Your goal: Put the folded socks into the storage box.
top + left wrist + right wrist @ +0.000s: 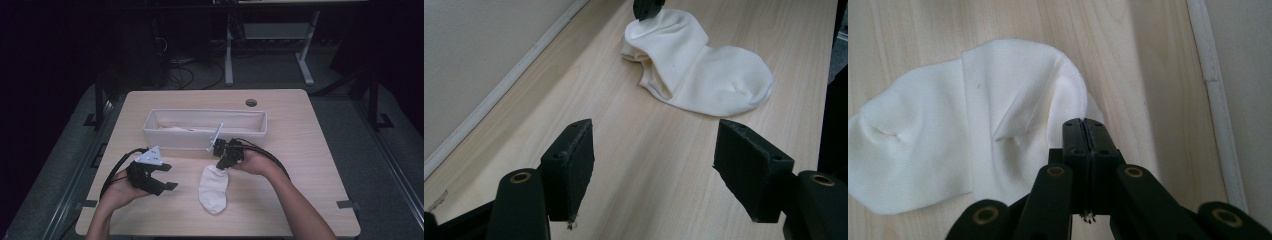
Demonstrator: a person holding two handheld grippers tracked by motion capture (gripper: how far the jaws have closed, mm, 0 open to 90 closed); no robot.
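While the left gripper (654,170) waits nearest the person with its jaws wide apart over bare tabletop (634,145), holding nothing, the white sock (213,189) lies flat just beyond it. The right gripper (1083,132) has pinched shut on the sock's cuff edge. That thin bite could slip on lifting, dropping the sock short of the white fabric bin (205,141) behind.

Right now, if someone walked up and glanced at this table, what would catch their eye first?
The white sock lying flat on the pale wooden table, near its front edge, stands out first. The right gripper is pinched shut on the sock's cuff end, while the left gripper waits open to the sock's left. Behind them sits a long white fabric bin.
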